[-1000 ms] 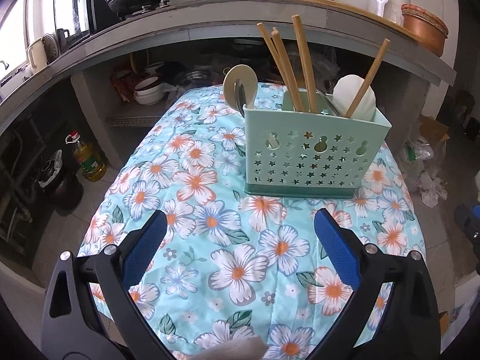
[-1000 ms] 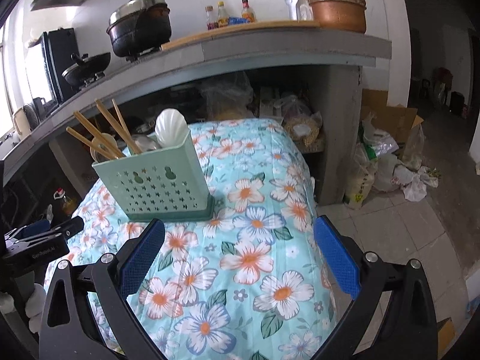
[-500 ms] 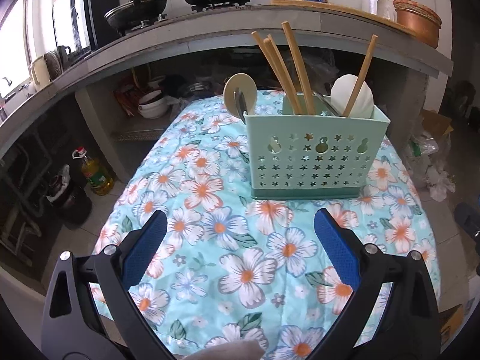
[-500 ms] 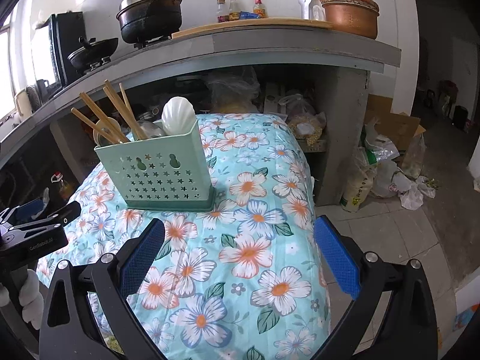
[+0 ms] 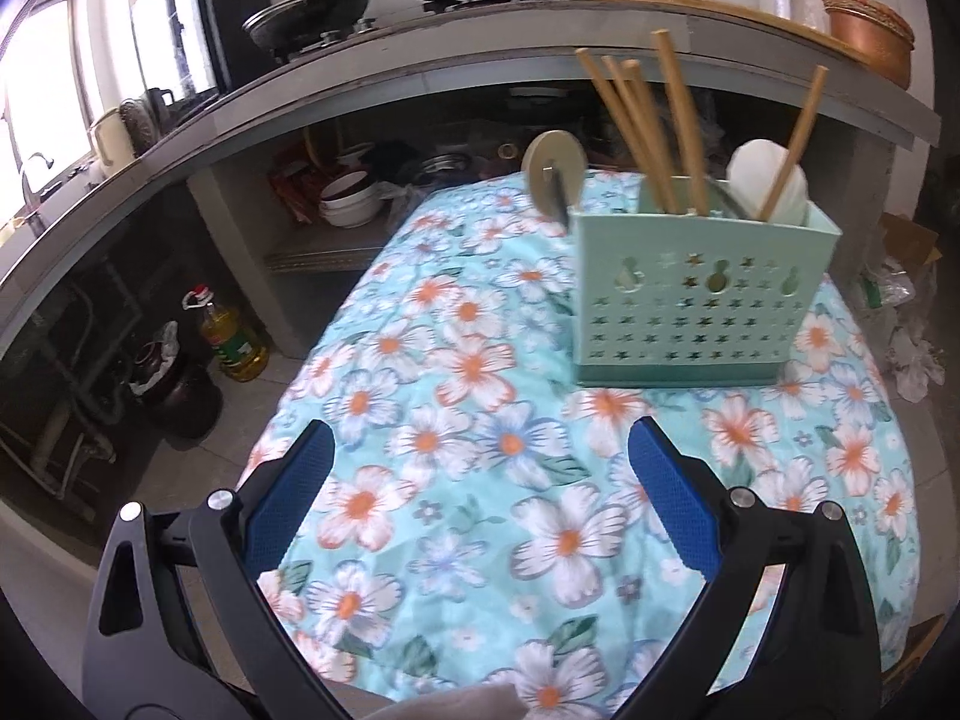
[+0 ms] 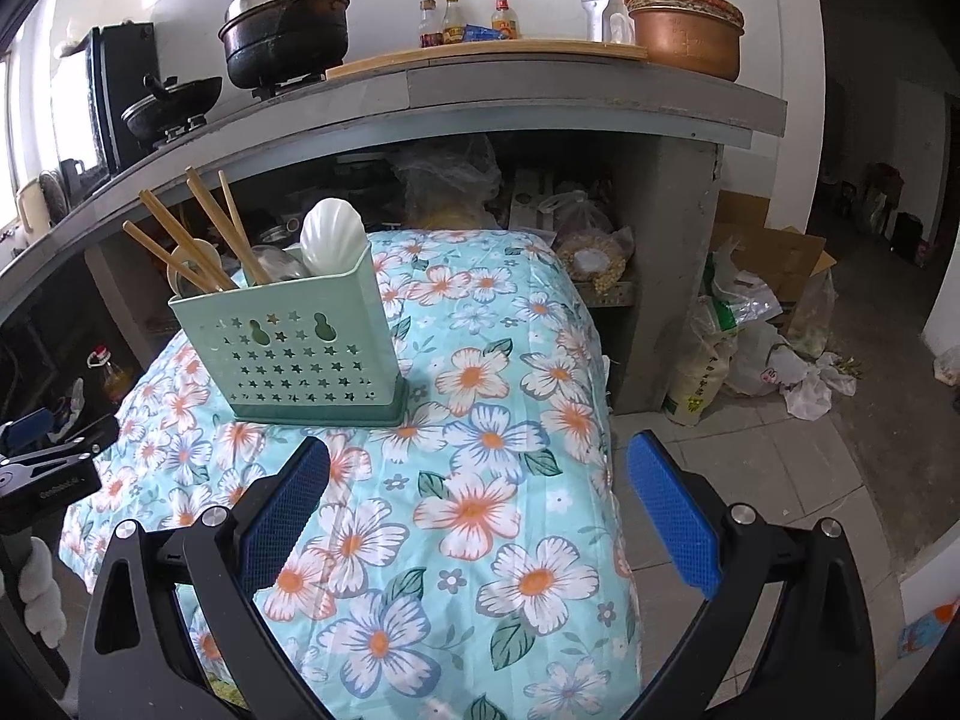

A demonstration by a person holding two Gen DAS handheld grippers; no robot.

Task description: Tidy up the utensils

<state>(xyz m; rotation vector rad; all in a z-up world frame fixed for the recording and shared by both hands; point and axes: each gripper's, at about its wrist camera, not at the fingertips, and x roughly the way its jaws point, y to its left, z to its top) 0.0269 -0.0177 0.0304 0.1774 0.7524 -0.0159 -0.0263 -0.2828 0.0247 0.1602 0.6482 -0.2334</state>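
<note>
A mint-green utensil holder [image 5: 696, 294] [image 6: 300, 354] with star cut-outs stands upright on the floral tablecloth [image 5: 480, 480] [image 6: 480, 510]. Several wooden chopsticks [image 5: 672, 132] [image 6: 198, 234], a white spoon [image 5: 774, 186] [image 6: 330, 234] and a round beige-handled utensil [image 5: 552, 174] stick out of it. My left gripper [image 5: 480, 450] hovers open above the cloth, near and left of the holder, with nothing between its blue pads. My right gripper [image 6: 477, 468] is open too, at the table's right side, the holder ahead to its left. The left gripper's body [image 6: 42, 468] shows at the right view's left edge.
A grey concrete counter [image 5: 420, 66] [image 6: 540, 90] with pots, bottles and a copper bowl runs behind the table. Bowls sit on a shelf [image 5: 348, 204] beneath it. An oil bottle [image 5: 231, 336] stands on the floor at left. Bags and a cardboard box [image 6: 768, 300] lie at right.
Both grippers have drawn back and risen a little, so the holder looks smaller and farther. In the left view it has shifted to the right. Both stay open and empty.
</note>
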